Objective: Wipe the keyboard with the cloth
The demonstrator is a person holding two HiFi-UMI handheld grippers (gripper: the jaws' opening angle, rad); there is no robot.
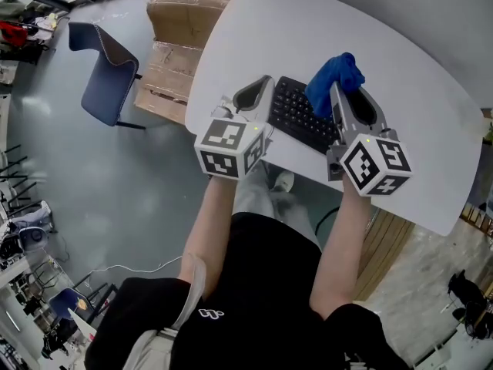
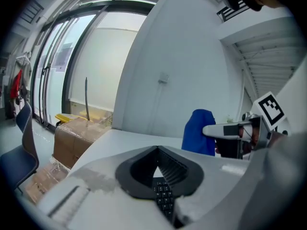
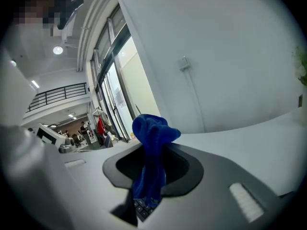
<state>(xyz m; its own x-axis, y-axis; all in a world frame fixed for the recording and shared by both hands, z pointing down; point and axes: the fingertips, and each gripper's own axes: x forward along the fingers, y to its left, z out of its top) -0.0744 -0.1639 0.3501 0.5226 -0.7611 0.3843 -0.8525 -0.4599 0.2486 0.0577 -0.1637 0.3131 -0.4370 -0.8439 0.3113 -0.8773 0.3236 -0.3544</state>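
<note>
White table [image 1: 400,91] fills the upper scene. Over it, the right gripper [image 1: 337,92] is clamped on a bunched blue cloth [image 1: 333,74] that hangs above the black keyboard [image 1: 299,116]. The left gripper [image 1: 267,85], jaws together with nothing between them, is at the keyboard's left end. Cardboard boxes [image 1: 181,14] and a blue chair [image 1: 104,64] stand on the floor beyond.

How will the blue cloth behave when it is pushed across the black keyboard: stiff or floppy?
Probably floppy: the blue fabric cloth bunches above the shut right gripper and hangs limp below it. Likely light, and apt to fold over on the keys of the black keyboard.
</note>
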